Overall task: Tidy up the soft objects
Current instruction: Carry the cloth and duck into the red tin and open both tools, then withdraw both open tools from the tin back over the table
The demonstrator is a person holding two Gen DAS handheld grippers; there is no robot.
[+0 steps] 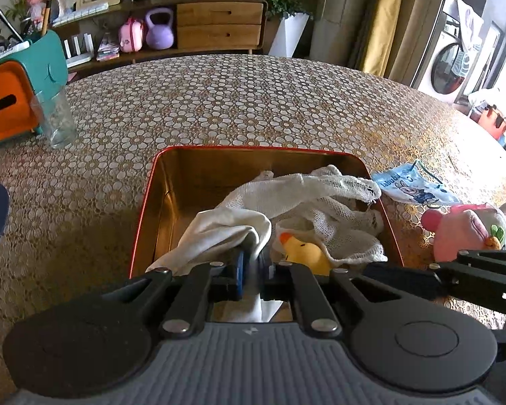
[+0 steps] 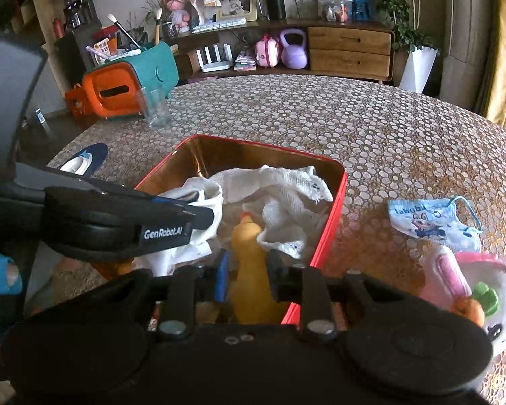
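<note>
In the glossy red tin (image 1: 141, 222), crumpled mesh cloth (image 1: 337, 202), rubbery duck (image 2: 249, 270)

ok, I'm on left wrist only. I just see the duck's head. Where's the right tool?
Observer: Right tool straddles the duck body, inside the tin. Can't tell if the pads press.
Operator: and the pink plush by the tin?
Observer: Plush has a white face with a dark eye. It lies on the table, outside the tin.
</note>
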